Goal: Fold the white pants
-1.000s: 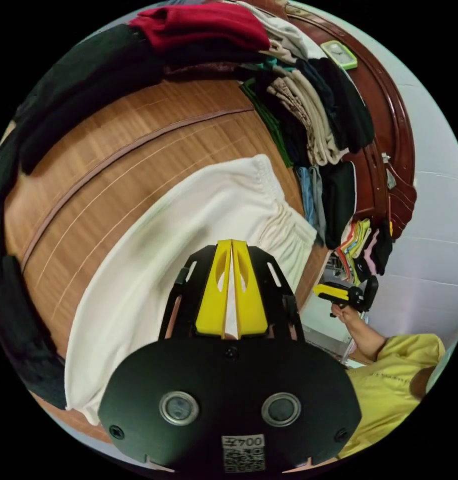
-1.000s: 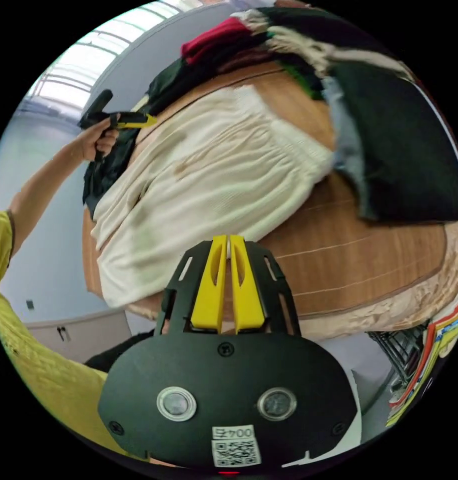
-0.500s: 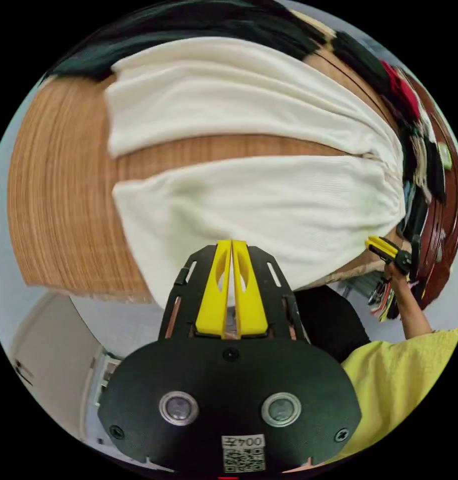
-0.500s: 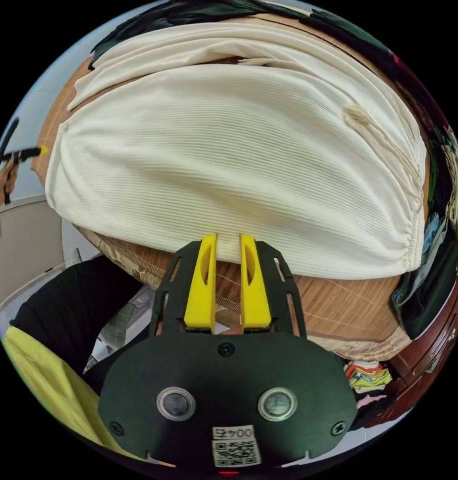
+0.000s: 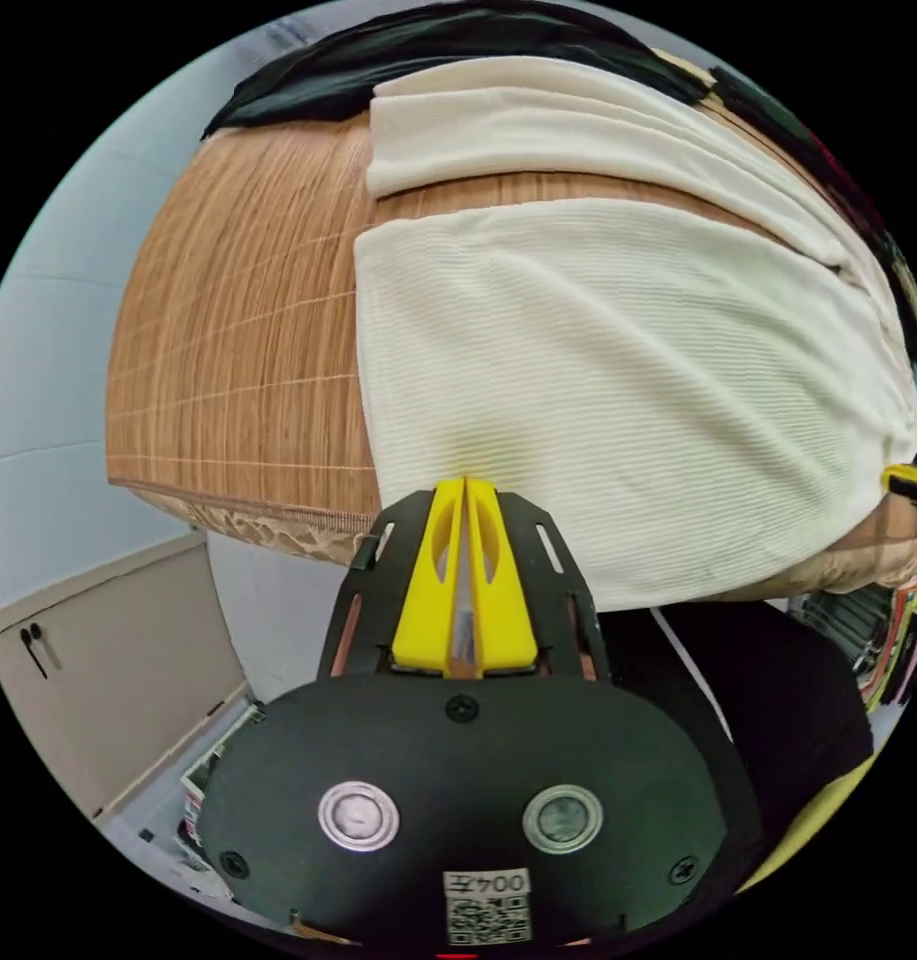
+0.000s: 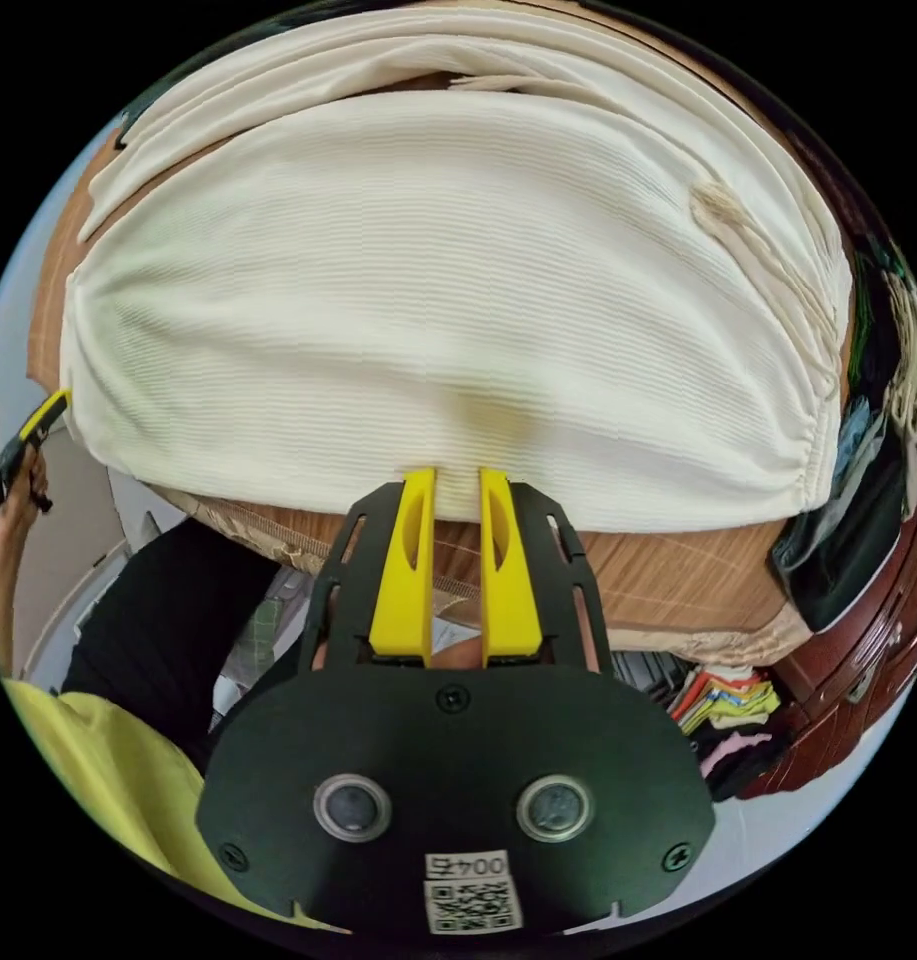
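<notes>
The white ribbed pants [image 5: 628, 380] lie flat on a wooden table [image 5: 238, 340], with the second leg [image 5: 538, 130] further back. My left gripper [image 5: 464, 485] is shut, its tips at the near edge of the closer leg by the hem, with no cloth seen between the jaws. In the right gripper view the pants [image 6: 458, 300] spread wide, their gathered waistband [image 6: 816, 400] at the right. My right gripper [image 6: 456, 475] is open a little, tips at the cloth's near edge. The other gripper appears in both views: right gripper [image 5: 908, 482], left gripper [image 6: 33, 425] in a hand.
Dark clothes [image 5: 378, 60] lie along the table's far side. More folded clothes [image 6: 878, 420] are piled beyond the waistband, beside dark red furniture [image 6: 858, 650]. A pale cabinet [image 5: 98, 660] stands below the table's left end. The person's yellow sleeve [image 6: 88, 780] and black trousers [image 5: 768, 700] are close to the table's near edge.
Both hands have come down to the pants' near edge, so both views shifted. The right jaws, shut a second ago, now stand apart. The left jaws stay together.
</notes>
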Demonstrator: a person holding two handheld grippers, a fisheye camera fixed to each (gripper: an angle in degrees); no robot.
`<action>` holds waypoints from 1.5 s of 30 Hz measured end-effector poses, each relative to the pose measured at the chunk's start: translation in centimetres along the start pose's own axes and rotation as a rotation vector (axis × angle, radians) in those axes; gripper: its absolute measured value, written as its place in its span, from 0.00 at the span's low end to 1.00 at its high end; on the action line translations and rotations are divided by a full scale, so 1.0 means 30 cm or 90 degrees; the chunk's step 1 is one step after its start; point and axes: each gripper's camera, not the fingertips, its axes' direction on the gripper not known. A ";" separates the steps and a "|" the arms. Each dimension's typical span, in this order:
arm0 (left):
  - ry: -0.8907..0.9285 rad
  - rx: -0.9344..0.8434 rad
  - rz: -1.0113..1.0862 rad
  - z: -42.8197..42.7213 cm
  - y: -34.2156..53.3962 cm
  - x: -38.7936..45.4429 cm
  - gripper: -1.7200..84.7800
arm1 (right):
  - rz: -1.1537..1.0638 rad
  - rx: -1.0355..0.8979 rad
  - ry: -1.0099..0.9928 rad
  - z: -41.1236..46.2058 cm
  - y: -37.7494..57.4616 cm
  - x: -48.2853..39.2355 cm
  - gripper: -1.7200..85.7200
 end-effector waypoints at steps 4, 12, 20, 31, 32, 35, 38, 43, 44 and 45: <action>-0.044 -0.013 0.111 0.052 0.005 0.012 0.03 | 0.070 0.017 0.067 -0.026 -0.050 -0.055 0.05; 0.173 0.132 -0.033 0.055 -0.097 -0.386 0.03 | -0.002 0.160 -0.042 -0.131 -0.196 -0.277 0.06; 0.168 0.133 0.050 0.262 -0.324 -0.519 0.09 | -0.020 0.136 -0.084 -0.043 -0.340 -0.369 0.07; 0.188 0.132 0.166 0.420 -0.383 -0.571 0.12 | 0.022 0.108 -0.111 0.060 -0.388 -0.314 0.07; 0.207 0.146 0.151 0.423 -0.381 -0.601 0.13 | 0.020 0.105 -0.110 0.064 -0.394 -0.310 0.07; 0.253 0.150 0.154 0.448 -0.383 -0.649 0.13 | 0.021 0.101 -0.112 0.075 -0.407 -0.297 0.07; 0.238 0.109 0.187 0.503 -0.400 -0.649 0.13 | 0.025 0.099 -0.117 0.084 -0.415 -0.282 0.07; 0.221 0.093 0.164 0.559 -0.424 -0.662 0.11 | 0.037 0.094 -0.120 0.090 -0.422 -0.264 0.07; 0.223 0.091 0.145 0.568 -0.426 -0.672 0.09 | 0.038 0.092 -0.117 0.091 -0.423 -0.262 0.07; 0.216 0.087 0.139 0.571 -0.427 -0.675 0.08 | 0.039 0.091 -0.115 0.091 -0.424 -0.261 0.07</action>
